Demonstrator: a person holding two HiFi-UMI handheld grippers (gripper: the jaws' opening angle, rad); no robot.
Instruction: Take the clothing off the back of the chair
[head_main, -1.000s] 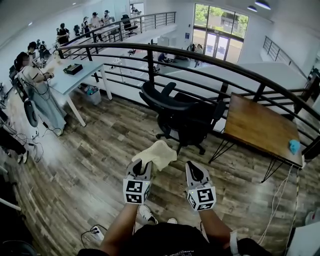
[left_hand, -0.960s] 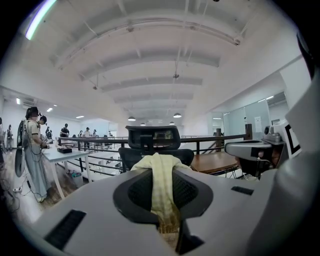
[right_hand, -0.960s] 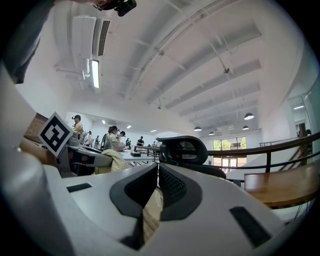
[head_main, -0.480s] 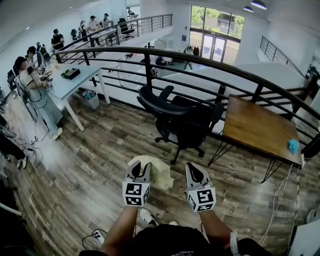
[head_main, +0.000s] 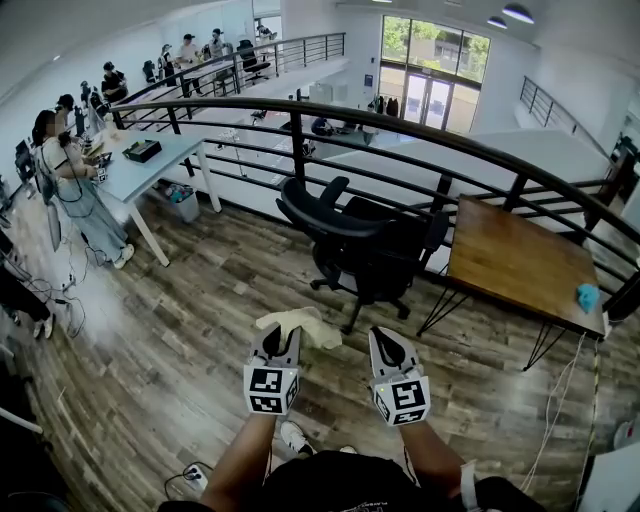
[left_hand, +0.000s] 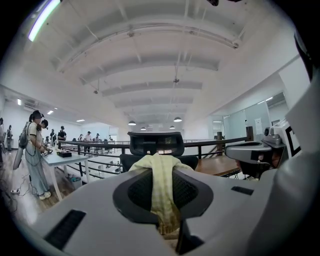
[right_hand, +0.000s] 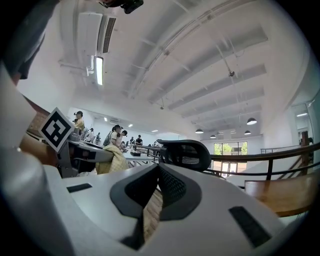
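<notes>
A pale yellow piece of clothing (head_main: 300, 325) hangs bunched from my left gripper (head_main: 278, 340), which is shut on it. In the left gripper view the cloth (left_hand: 162, 187) runs as a folded strip between the pads and drapes over their tips. The black office chair (head_main: 365, 240) stands a short way ahead, apart from the cloth, its back bare. Its headrest (left_hand: 154, 143) shows beyond the cloth. My right gripper (head_main: 384, 345) is beside the left one, shut and holding nothing. From the right gripper view (right_hand: 158, 170) I see the headrest (right_hand: 185, 154) ahead and the cloth (right_hand: 114, 159) at left.
A black railing (head_main: 420, 125) curves behind the chair. A wooden table (head_main: 520, 255) with a small blue thing (head_main: 589, 294) stands at right. At left, people work at a white desk (head_main: 150, 155). A power strip (head_main: 190, 465) lies on the wood floor near my feet.
The clothing, spread out ahead of the left gripper a second ago, has dropped and bunched up close to its jaws. Both grippers have stayed nearly where they were.
</notes>
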